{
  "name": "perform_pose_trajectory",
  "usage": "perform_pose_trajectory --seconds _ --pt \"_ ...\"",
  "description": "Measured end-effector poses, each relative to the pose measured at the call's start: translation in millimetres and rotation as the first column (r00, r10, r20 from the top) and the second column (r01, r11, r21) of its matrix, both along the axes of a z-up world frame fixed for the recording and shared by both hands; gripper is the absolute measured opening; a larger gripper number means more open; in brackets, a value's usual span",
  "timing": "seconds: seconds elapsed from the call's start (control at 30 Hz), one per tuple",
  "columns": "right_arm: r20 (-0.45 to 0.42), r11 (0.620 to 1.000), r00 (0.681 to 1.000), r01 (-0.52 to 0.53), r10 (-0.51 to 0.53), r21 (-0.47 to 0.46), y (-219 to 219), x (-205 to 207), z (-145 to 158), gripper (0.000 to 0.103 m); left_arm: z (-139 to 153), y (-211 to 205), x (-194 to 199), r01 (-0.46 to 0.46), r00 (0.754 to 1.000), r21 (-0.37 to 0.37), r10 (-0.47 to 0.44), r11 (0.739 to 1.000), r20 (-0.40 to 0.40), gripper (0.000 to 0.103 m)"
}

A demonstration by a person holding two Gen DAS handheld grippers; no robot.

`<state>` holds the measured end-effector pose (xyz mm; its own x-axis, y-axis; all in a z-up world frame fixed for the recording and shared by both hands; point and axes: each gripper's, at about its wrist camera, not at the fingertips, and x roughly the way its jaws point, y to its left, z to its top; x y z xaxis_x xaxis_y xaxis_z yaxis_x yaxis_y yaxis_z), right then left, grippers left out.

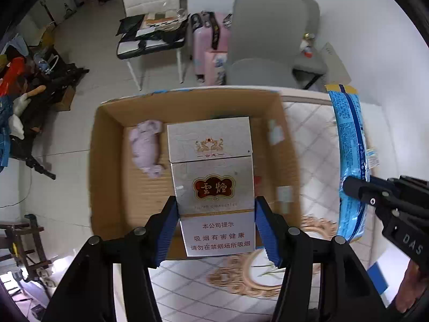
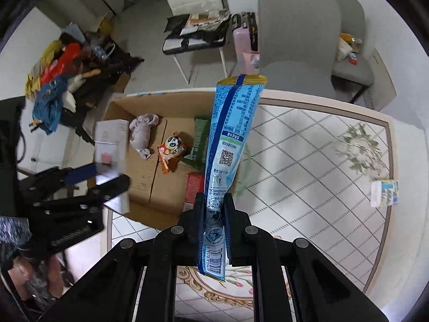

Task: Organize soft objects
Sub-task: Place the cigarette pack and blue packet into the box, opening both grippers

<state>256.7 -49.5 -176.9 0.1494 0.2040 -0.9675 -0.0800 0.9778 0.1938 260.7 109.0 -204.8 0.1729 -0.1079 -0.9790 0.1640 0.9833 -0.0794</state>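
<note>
My left gripper is shut on a silver cigarette pack and holds it above the open cardboard box. My right gripper is shut on a long blue snack packet, held upright beside the box; the packet also shows in the left wrist view. Inside the box lie a pale purple plush toy, an orange panda snack bag, a green packet and a red packet. The plush also shows in the left wrist view.
The box stands on a tiled-pattern table by its left edge. A small white and blue carton lies at the table's right. Grey chairs, a white chair and a clothes pile stand beyond the table.
</note>
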Motion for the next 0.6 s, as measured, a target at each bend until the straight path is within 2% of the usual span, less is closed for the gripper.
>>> perform_pose_trajectory --seconds 0.37,0.6 --pt "-0.126 0.988 0.992 -0.037 0.018 -0.15 36.7 41.2 -105.3 0.014 -94.2 52.0 19.8 -0.011 0.987 0.058 0.021 0.998 -0.162 0.054" --pt "-0.148 0.978 0.989 -0.057 0.028 -0.201 42.1 50.3 -130.6 0.014 -142.9 66.4 33.8 -0.006 0.967 0.1 0.032 0.995 -0.254 0.055"
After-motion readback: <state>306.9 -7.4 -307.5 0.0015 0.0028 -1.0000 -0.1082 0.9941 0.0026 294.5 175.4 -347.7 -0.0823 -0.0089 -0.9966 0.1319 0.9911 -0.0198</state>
